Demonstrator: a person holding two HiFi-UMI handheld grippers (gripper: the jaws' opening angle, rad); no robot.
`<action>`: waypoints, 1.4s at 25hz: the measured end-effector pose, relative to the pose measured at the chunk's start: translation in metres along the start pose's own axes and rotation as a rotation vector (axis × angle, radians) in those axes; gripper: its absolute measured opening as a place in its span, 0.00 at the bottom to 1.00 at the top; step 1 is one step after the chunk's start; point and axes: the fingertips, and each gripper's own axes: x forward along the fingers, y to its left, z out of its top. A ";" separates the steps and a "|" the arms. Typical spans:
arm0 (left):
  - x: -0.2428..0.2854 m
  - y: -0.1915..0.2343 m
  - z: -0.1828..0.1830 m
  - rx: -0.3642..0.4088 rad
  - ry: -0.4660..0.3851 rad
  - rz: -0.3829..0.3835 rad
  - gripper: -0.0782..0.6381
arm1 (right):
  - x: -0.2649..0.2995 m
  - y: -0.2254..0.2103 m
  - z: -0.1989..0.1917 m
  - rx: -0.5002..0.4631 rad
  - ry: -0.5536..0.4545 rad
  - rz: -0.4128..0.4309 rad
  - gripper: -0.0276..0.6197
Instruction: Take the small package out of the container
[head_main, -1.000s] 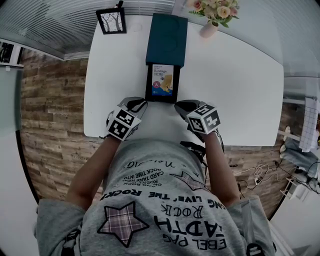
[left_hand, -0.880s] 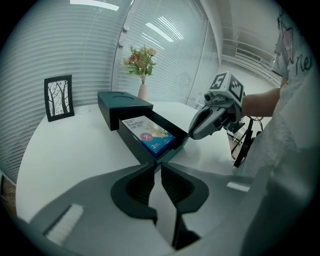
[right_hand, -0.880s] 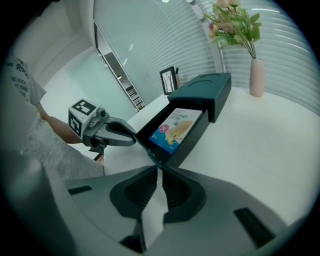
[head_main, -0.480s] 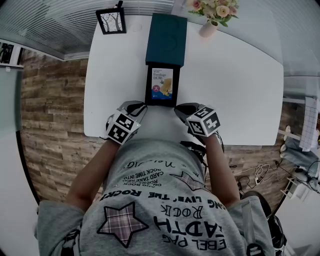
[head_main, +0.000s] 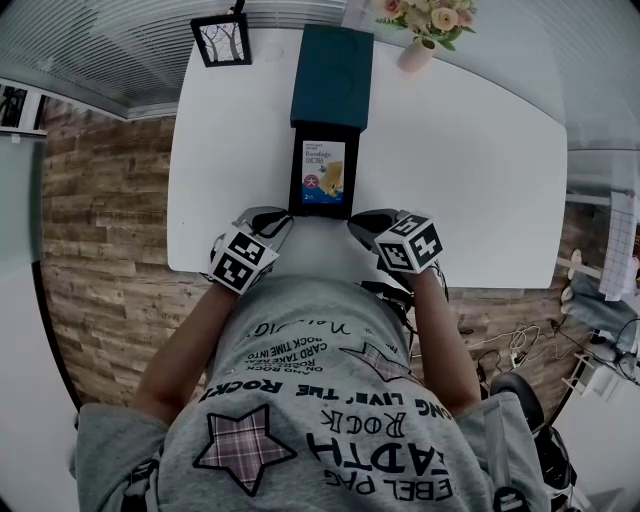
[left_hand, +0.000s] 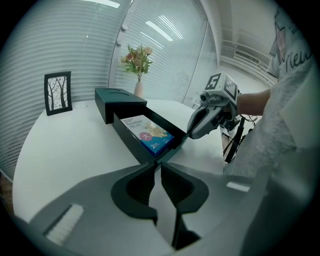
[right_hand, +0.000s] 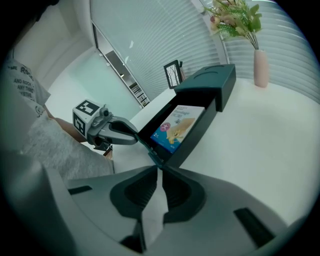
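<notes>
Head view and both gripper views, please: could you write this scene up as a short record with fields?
surface: white table
box: dark container, its drawer slid out toward the person
contents: small package lying flat in the drawer, print up
left: left gripper pinches the drawer's near left corner
right: right gripper pinches the drawer's near right corner
far edge: picture frame, vase of flowers

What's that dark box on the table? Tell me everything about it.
The container is a dark teal, matte box, lying flat on the white table. Its drawer is slid out toward the person, with a small package flat inside. The left gripper and right gripper pinch its near corners.
</notes>
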 end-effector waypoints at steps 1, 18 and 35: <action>-0.001 -0.001 0.000 -0.001 -0.001 -0.001 0.18 | 0.000 0.001 -0.001 -0.001 0.003 0.002 0.10; -0.006 -0.012 -0.015 0.023 0.047 -0.061 0.17 | 0.002 0.013 -0.013 0.007 0.045 0.053 0.10; -0.010 -0.015 -0.010 -0.034 0.024 -0.104 0.18 | 0.002 0.018 -0.017 -0.003 0.077 0.082 0.10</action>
